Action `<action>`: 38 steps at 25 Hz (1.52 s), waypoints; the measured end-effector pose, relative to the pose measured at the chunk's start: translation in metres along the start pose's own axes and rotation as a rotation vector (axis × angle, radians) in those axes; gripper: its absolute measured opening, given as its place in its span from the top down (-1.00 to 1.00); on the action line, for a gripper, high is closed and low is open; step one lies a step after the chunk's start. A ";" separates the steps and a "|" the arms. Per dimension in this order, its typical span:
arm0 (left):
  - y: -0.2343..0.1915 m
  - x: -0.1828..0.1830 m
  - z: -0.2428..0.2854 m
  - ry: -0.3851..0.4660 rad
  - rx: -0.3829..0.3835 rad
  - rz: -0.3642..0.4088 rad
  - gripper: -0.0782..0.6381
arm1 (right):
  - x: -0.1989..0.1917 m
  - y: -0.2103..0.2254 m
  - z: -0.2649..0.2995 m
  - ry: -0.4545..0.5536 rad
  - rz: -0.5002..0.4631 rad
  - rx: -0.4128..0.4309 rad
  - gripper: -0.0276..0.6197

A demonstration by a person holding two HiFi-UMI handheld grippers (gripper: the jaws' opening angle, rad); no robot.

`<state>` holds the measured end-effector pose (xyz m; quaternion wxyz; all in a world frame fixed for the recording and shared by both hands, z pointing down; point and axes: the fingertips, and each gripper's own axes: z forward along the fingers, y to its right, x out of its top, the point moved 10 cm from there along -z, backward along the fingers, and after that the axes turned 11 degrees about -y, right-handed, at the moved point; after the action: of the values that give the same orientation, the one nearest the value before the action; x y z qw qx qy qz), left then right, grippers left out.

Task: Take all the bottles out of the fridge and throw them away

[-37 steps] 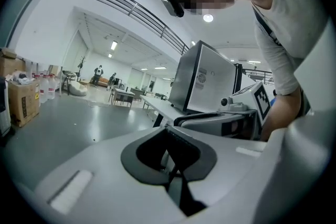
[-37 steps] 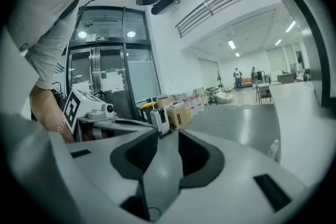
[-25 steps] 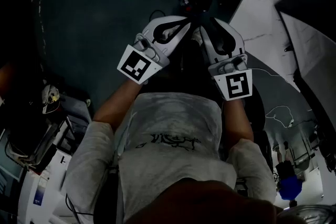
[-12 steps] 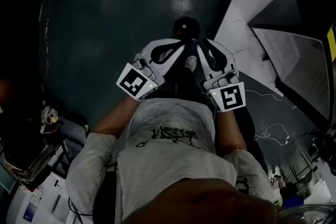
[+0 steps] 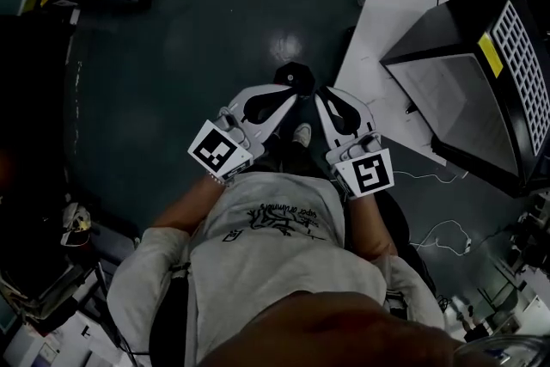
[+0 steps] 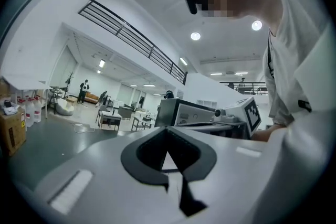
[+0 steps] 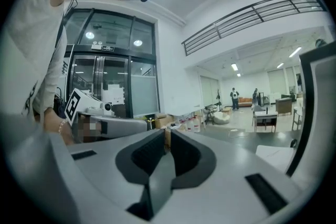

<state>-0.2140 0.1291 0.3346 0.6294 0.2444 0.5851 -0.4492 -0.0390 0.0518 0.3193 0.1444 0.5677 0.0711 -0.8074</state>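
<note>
Person standing, holding both claws out at chest. Left gripper [image 5: 290, 95] sitting pressed together, empty. Right gripper [image 5: 323, 95] having just been closing: narrow slit remaining, nothing in it. Black cabinet [image 5: 430, 86], likely fridge, sitting upper right of head view, well apart from both claws. Bottles not showing anywhere near it. Judging: removal not begun, all of it remaining.

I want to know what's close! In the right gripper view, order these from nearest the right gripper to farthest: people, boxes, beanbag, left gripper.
The right gripper has just been closing its jaws, with nothing between them.
1. Left gripper, at the left, right beside it.
2. Boxes, by the glass wall.
3. Beanbag, out on the hall floor.
4. People, at the far end.
</note>
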 end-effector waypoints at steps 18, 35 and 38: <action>0.036 0.065 -0.006 0.073 -0.081 0.043 0.76 | 0.060 -0.017 -0.045 0.021 -0.047 -0.021 0.86; 0.050 0.098 -0.005 0.091 -0.075 0.106 0.76 | 0.097 -0.019 -0.063 0.034 -0.037 -0.004 0.88; 0.052 0.100 -0.004 0.097 -0.076 0.112 0.76 | 0.098 -0.019 -0.064 0.063 -0.045 0.002 0.88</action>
<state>-0.1803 0.1296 0.2271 0.6332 0.2744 0.6170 -0.3782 -0.0181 0.0722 0.2040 0.1232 0.5914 0.0877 -0.7921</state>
